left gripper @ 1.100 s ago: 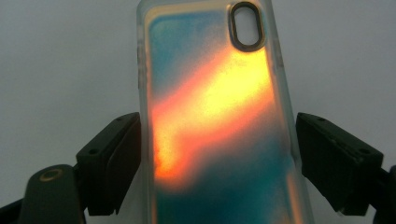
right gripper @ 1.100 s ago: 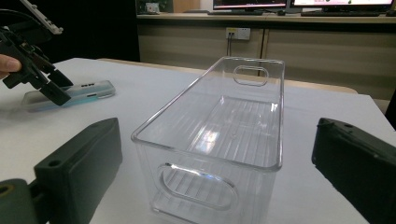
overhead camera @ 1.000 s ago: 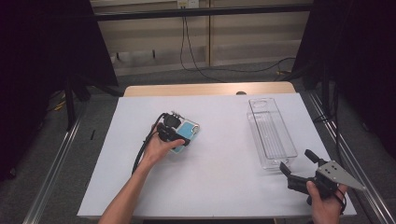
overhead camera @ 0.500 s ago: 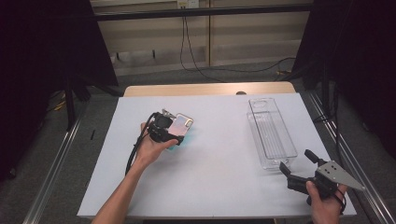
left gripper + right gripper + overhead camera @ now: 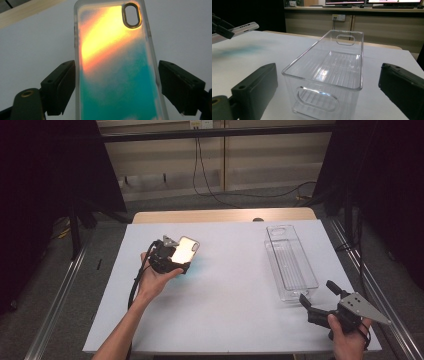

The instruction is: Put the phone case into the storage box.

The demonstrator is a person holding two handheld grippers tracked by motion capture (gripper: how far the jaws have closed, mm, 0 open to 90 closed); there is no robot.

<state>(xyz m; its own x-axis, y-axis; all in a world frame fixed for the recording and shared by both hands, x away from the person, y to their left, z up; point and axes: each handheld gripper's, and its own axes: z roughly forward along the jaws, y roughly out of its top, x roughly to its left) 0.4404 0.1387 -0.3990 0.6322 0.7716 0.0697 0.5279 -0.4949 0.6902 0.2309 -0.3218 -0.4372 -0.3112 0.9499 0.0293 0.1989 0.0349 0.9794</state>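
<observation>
A translucent phone case (image 5: 185,248), orange at the camera end and teal lower down, is held tilted above the white table by my left gripper (image 5: 176,256), shut on its long edges. In the left gripper view the case (image 5: 115,50) stands between the two jaws, both touching its sides. The case casts a teal glow on the table beneath it. My right gripper (image 5: 316,292) is open at the table's near right, just short of the near end of a clear plastic bin (image 5: 273,257). In the right gripper view the empty bin (image 5: 322,100) stands between and beyond the spread jaws.
The white table (image 5: 240,310) has a wooden strip (image 5: 220,215) along its far edge. The left gripper's black cable (image 5: 134,287) hangs beside the forearm. Metal rails (image 5: 55,305) run along both sides of the table. The raised case (image 5: 244,27) shows at the right gripper view's upper left.
The left gripper has lifted the phone case off the table and carried it left, tilting its back up toward the light. The right gripper has stayed put.
</observation>
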